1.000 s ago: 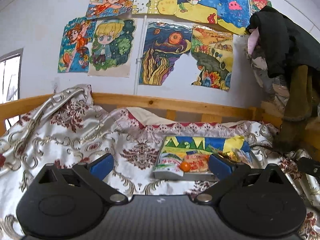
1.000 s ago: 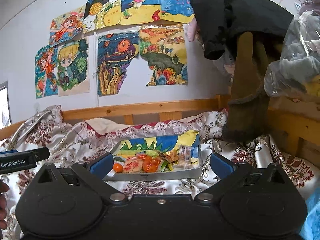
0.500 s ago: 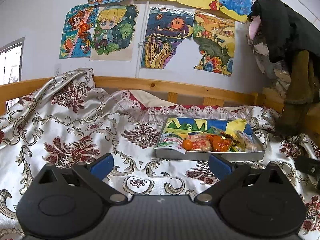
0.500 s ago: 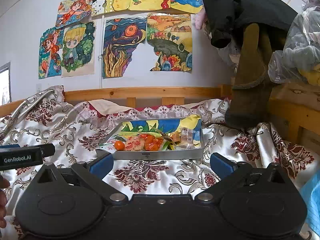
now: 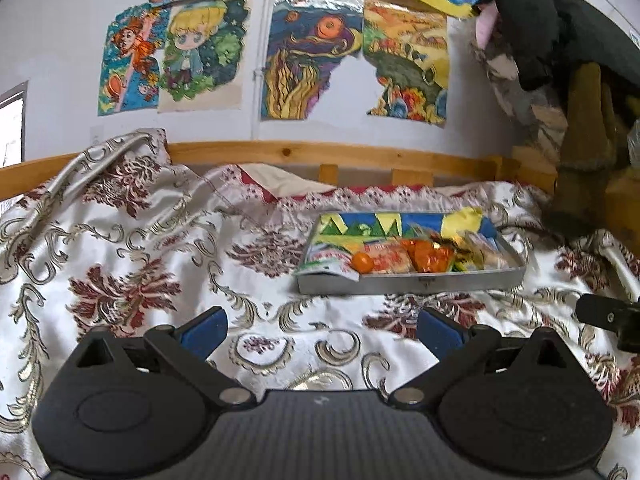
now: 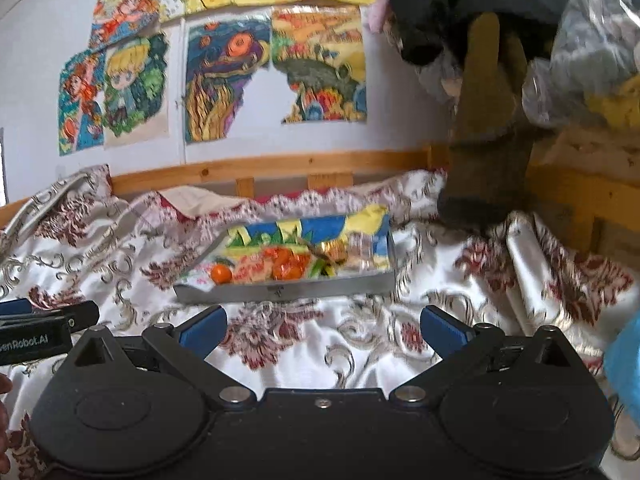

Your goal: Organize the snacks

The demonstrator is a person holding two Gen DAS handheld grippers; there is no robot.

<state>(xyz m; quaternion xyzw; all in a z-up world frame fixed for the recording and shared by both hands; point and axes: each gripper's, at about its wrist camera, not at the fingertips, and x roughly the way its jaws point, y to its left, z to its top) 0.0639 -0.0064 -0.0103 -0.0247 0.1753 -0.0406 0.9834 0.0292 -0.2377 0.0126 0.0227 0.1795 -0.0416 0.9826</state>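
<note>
Item: metal tray (image 5: 408, 282) of snacks, resting on a bed covered with a white satin bedspread (image 5: 132, 248) patterned in maroon and silver. From the left wrist view the tray sits at about 1 o'clock, well ahead of the tongs; from the right wrist view it lies near 12 o'clock.

Contents: small orange fruit (image 5: 362, 262) at the tray's left end, touching a red-and-white packet (image 5: 390, 259); orange foil wrappers (image 5: 432, 255) at the middle; clear-wrapped pieces (image 5: 482, 249) toward the right end. A painted sheet (image 5: 372, 225) lines the far part of the tray.

Left tongs (image 5: 320, 330): spread wide, holding nothing, above the bedspread.

Right tongs (image 6: 323, 329): spread wide, holding nothing, above the bedspread short of the tray.

Surroundings: wooden bed rail (image 5: 320, 153) behind; children's paintings (image 5: 304, 60) on the wall; dark clothing (image 6: 464, 4) hanging at 1 o'clock.
</note>
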